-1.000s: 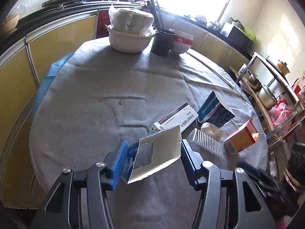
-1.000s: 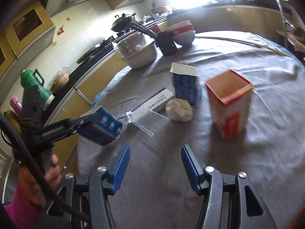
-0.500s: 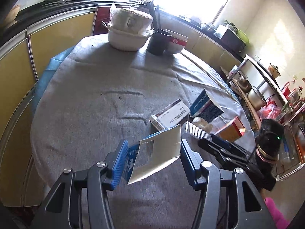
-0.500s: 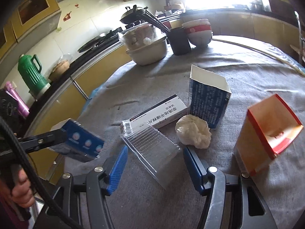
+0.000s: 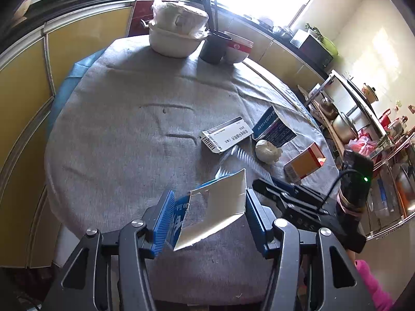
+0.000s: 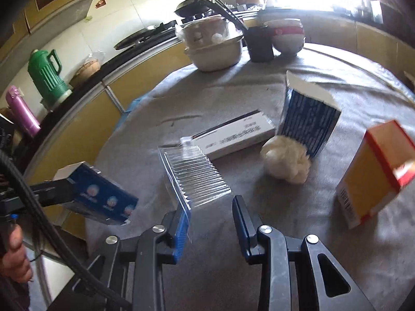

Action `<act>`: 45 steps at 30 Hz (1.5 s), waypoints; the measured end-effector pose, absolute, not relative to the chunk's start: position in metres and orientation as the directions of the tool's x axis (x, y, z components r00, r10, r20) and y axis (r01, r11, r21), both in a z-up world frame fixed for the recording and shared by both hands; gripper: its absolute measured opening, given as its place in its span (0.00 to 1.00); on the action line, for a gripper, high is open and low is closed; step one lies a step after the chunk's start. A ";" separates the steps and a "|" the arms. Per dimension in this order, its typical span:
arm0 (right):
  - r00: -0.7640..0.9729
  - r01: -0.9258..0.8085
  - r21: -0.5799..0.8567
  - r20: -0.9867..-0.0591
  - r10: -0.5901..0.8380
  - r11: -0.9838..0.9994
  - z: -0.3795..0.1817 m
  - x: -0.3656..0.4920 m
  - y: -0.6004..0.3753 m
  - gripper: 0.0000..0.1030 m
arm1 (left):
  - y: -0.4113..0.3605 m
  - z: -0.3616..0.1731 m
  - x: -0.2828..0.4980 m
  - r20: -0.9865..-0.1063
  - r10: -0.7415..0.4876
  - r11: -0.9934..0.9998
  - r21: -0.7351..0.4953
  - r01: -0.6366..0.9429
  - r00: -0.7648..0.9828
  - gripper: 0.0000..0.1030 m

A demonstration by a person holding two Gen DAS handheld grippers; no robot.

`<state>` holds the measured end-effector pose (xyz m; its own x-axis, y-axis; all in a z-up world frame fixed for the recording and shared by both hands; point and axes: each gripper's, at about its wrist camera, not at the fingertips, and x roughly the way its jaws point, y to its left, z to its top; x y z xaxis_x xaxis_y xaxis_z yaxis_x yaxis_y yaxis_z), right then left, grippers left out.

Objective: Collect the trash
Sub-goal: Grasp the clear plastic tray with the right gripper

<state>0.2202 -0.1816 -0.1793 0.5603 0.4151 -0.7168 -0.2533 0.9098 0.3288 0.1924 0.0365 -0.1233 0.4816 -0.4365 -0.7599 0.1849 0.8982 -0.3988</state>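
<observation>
My left gripper [image 5: 207, 215] is shut on a torn blue and white carton [image 5: 212, 204], held above the near table edge; it also shows in the right wrist view [image 6: 98, 194]. My right gripper [image 6: 211, 223] is open, its jaws at the near edge of a clear ribbed plastic tray [image 6: 193, 173] on the grey cloth. Behind the tray lie a white medicine box [image 6: 233, 134], a crumpled white paper ball [image 6: 286, 164], an upright blue carton [image 6: 308, 121] and an orange and red box [image 6: 376, 173]. The right gripper also shows in the left wrist view [image 5: 269, 184].
At the far side of the round table [image 5: 116, 129] stand a covered white pot [image 5: 176, 31], a black chopstick holder [image 5: 212, 49] and stacked bowls [image 5: 237, 49]. Yellow cabinets [image 5: 23, 90] curve round the left. A metal rack with pots [image 5: 347, 119] stands on the right.
My right gripper has moved forward to the clear plastic tray, whose near edge now sits between its jaws. The left gripper has drawn back a little, still holding the carton.
</observation>
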 end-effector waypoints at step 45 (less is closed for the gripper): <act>0.588 -0.054 0.407 -0.725 0.358 0.912 -0.162 0.167 -0.168 0.75 | 0.060 -0.132 0.179 -0.777 -0.392 0.914 -0.389 0.114 0.493 0.55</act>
